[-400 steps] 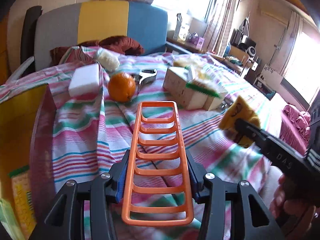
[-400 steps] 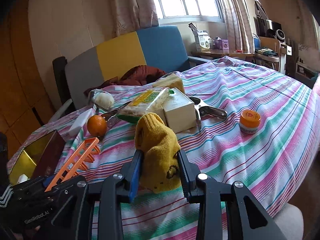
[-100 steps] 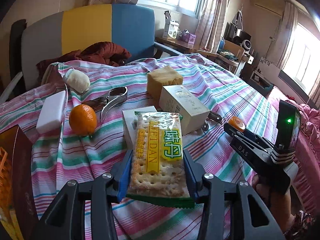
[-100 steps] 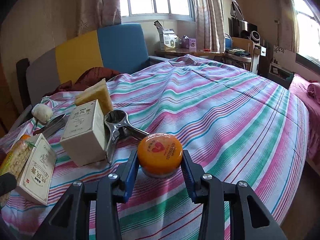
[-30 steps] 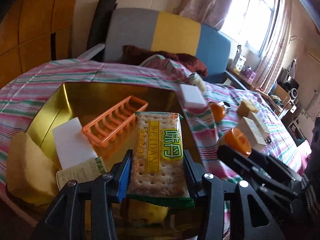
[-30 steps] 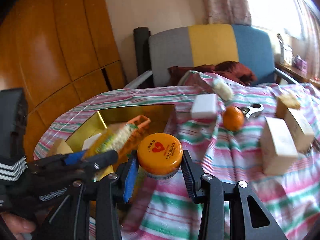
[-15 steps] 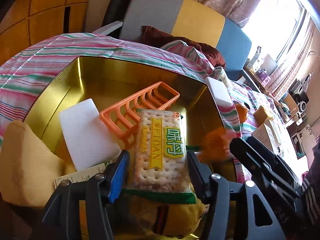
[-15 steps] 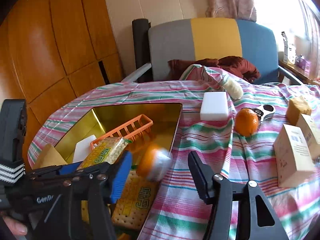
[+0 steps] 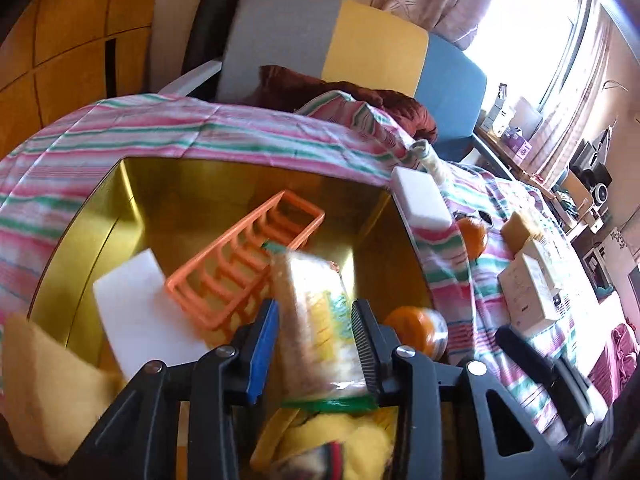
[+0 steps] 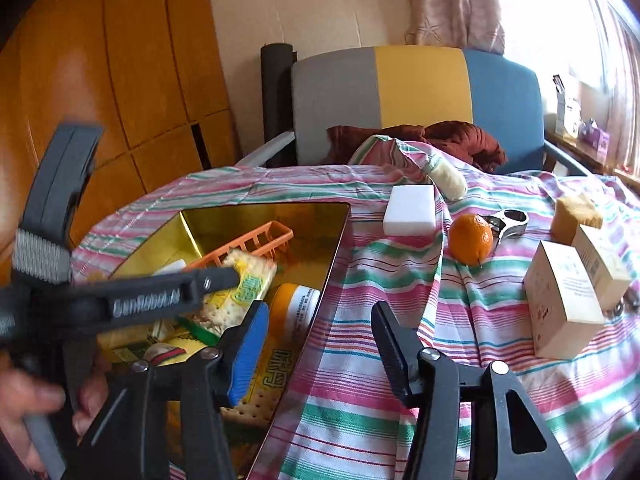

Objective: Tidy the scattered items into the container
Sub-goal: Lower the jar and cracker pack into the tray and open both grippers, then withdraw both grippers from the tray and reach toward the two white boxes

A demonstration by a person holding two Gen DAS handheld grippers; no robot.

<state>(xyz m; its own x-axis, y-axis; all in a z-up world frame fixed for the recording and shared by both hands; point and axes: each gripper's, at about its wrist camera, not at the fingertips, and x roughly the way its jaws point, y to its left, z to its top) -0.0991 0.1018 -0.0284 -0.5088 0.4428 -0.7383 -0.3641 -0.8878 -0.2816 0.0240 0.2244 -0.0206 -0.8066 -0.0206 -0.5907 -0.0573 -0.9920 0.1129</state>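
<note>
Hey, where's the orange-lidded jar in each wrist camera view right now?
Left wrist: orange-lidded jar at centre-right, inside the gold tin's right wall.
Right wrist: jar lower centre-left, lying in the tin.
Shared landmark: orange rack in the tin.

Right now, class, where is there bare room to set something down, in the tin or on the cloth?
Free: the gold metal tin's far corner behind the orange plastic rack; the striped cloth between the tin's wall, the mandarin and the white cardboard cartons. Crowded: the tin's near end, with cracker packet, orange-lidded jar and yellow sock.
</note>
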